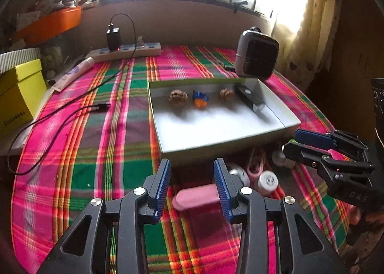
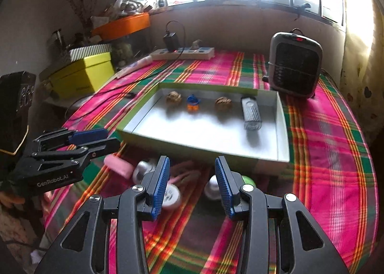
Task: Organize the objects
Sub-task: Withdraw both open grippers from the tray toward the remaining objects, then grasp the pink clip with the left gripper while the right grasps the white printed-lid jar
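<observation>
Plaid cloth [image 1: 96, 154], heater [image 2: 295, 67] behind tray [image 2: 283, 130]

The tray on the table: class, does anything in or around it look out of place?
Four things lie lined up in the tray. The pink case, white bottle and other small items sit jumbled on the cloth in front, still unsorted. Nothing looks spilled or broken.

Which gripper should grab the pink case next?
Probably left. The pink case lies right in front of the open left gripper, between its fingers. The right gripper, also open, faces the small white bottles instead.
</observation>
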